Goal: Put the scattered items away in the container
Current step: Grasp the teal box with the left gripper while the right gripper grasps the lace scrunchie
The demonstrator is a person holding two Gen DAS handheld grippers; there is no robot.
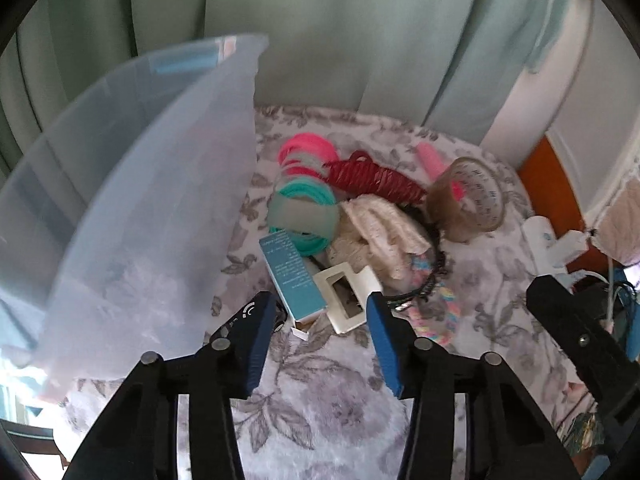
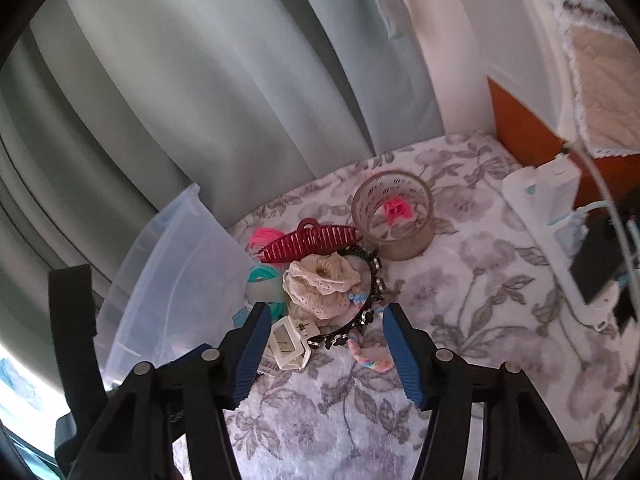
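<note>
Between the blue pads of the left gripper [image 1: 326, 312] a moderate gap is kept and nothing is held; just beyond the tips lie a white rectangular hair claw [image 1: 346, 300] and, at its left, a small teal carton [image 1: 290, 276], both resting on the floral cloth [image 1: 320, 408]. The right gripper [image 2: 324, 322] is likewise seen part-open and empty, with the same white claw just ahead of its left pad and a black beaded headband [image 2: 370, 296] curving toward its right pad; a pastel braided tie [image 2: 370, 356] trails between them. The claw is judged light, stiff and smooth, best taken across its frame bars; the carton is light and easily crushed, so its narrow faces would be favoured. Further out, a cream lace scrunchie [image 1: 376, 232] is piled centrally, soft and compressible, graspable anywhere. Behind it are set a dark red claw clip [image 2: 312, 244], toothed and rigid, teal and pink coil bands [image 1: 304, 184], springy and likely to slip, and a roll of clear tape [image 2: 394, 216] standing on edge, probably the heaviest piece. The translucent container [image 1: 132, 184] stands beside the heap at its left, tilted, its inside apparently empty.
</note>
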